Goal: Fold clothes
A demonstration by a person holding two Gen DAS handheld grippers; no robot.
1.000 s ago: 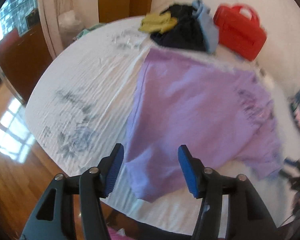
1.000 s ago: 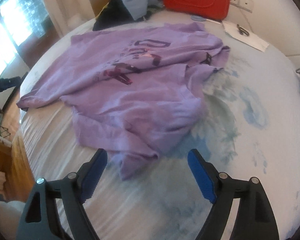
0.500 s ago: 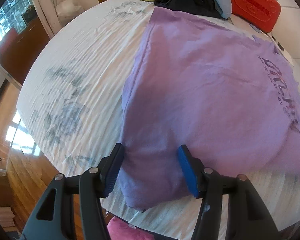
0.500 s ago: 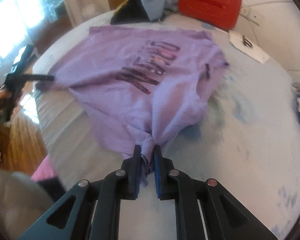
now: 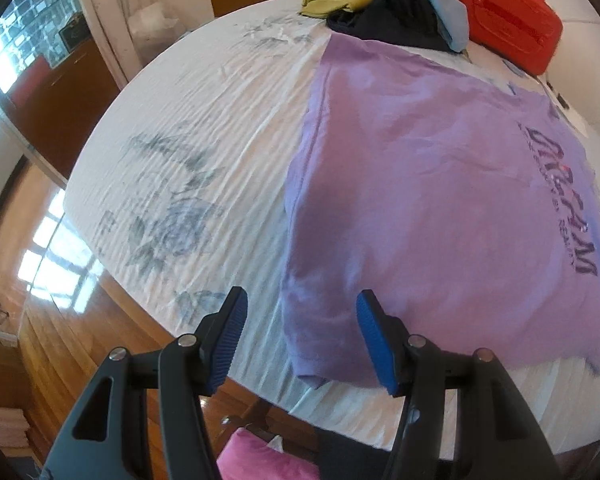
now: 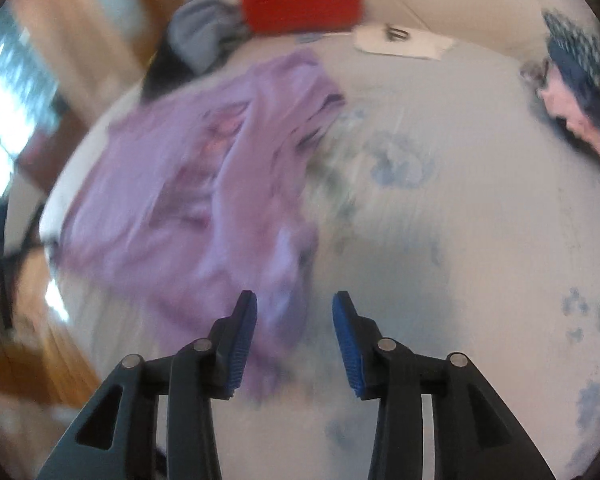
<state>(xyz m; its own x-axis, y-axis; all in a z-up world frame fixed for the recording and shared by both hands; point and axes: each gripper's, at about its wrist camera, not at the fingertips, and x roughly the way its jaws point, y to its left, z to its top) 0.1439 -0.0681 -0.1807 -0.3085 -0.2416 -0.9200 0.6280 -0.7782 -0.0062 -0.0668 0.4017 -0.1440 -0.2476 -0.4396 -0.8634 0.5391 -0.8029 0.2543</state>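
The left gripper (image 5: 300, 340) hangs with jaws apart over the near corner of the purple T-shirt (image 5: 440, 184), which is spread on the bed (image 5: 188, 128). The right gripper (image 6: 295, 336), jaws also apart, holds nothing (its view is blurred) above the shirt's bunched edge.

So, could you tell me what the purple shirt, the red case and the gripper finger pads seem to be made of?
The purple shirt looks like soft matte knit, probably cotton jersey: it drapes and creases, with a dark print. The red case looks like hard moulded plastic: slight sheen, ribbed panel, rigid handle. The left gripper finger pads look like blue ribbed rubber or soft plastic, on black plastic arms.
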